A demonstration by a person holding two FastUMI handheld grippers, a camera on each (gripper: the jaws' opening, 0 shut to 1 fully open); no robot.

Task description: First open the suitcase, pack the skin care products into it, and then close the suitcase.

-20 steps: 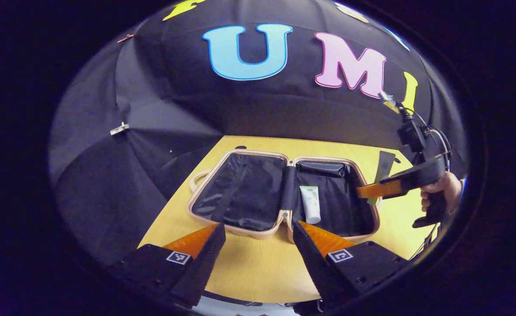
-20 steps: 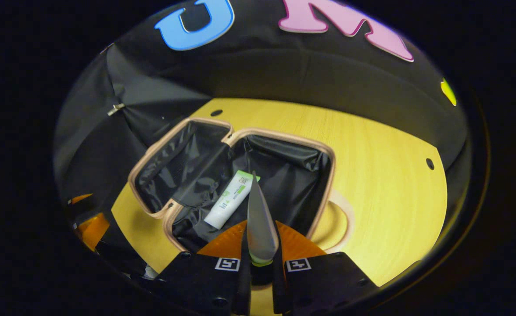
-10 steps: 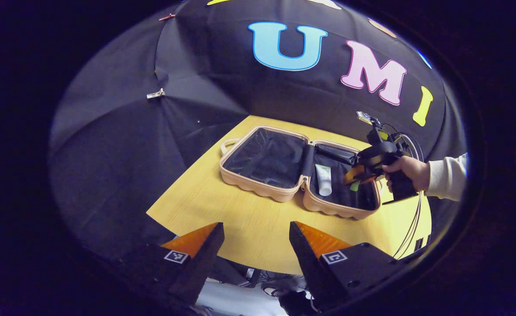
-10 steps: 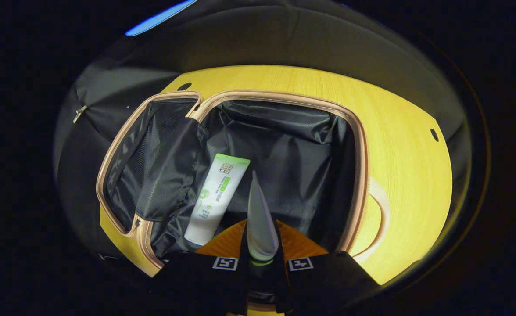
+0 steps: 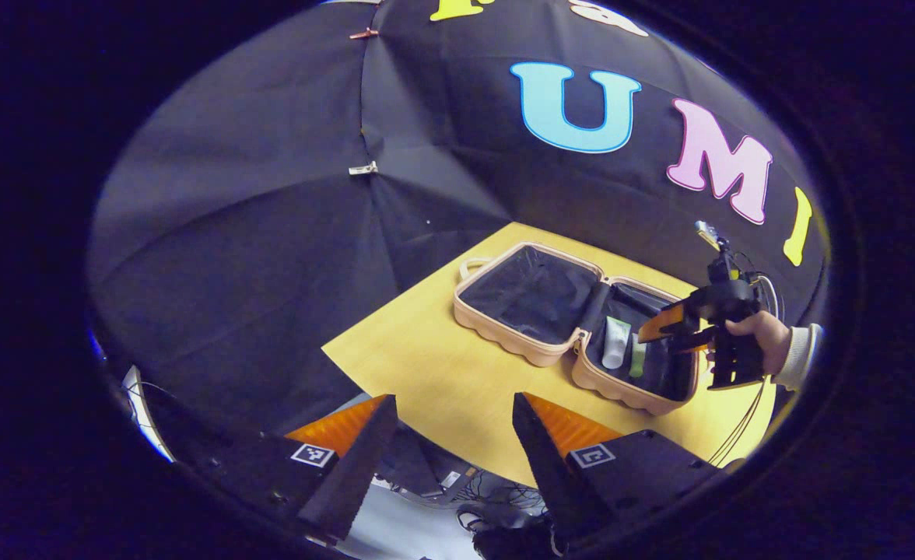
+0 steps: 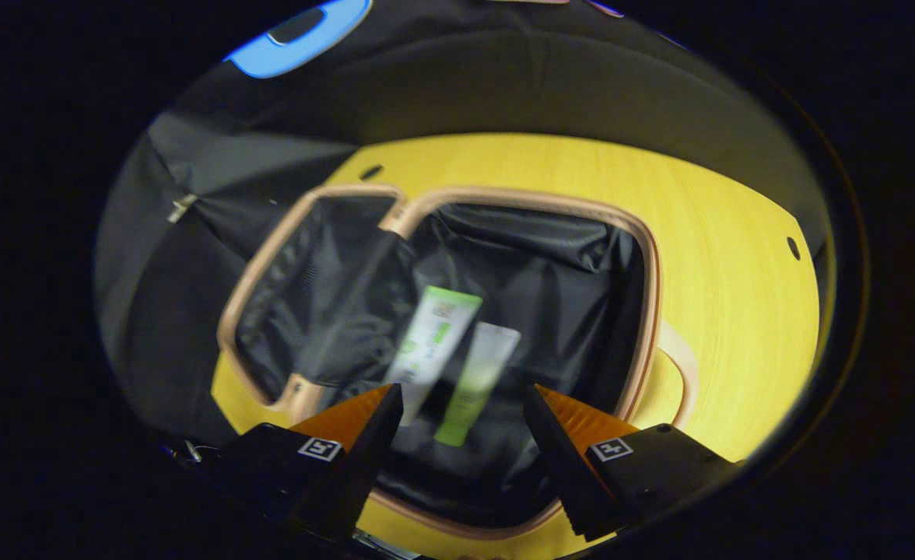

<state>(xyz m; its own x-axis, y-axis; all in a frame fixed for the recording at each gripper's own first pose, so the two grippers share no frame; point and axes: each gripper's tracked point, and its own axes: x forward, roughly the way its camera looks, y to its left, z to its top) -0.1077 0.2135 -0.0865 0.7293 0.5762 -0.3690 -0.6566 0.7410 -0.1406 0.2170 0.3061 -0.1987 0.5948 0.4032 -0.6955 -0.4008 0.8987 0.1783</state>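
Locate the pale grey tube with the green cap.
In the right gripper view, the pale grey tube with the green cap lies in the open beige suitcase's black-lined right half, beside the white tube with green print.

One open suitcase (image 6: pixel 648 257), two tubes (image 6: pixel 436 334) (image 6: pixel 479 373), two grippers (image 5: pixel 455 435) (image 6: pixel 461 424)

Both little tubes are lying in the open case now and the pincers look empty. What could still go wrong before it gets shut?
Two risks, I think. The tubes lie loose in one half of the suitcase, so they could slide or catch in the rim as the other half folds over. The right gripper hangs over that half with jaws open and might bump them on its way out. The left gripper sits off the table's near edge, far from the case.
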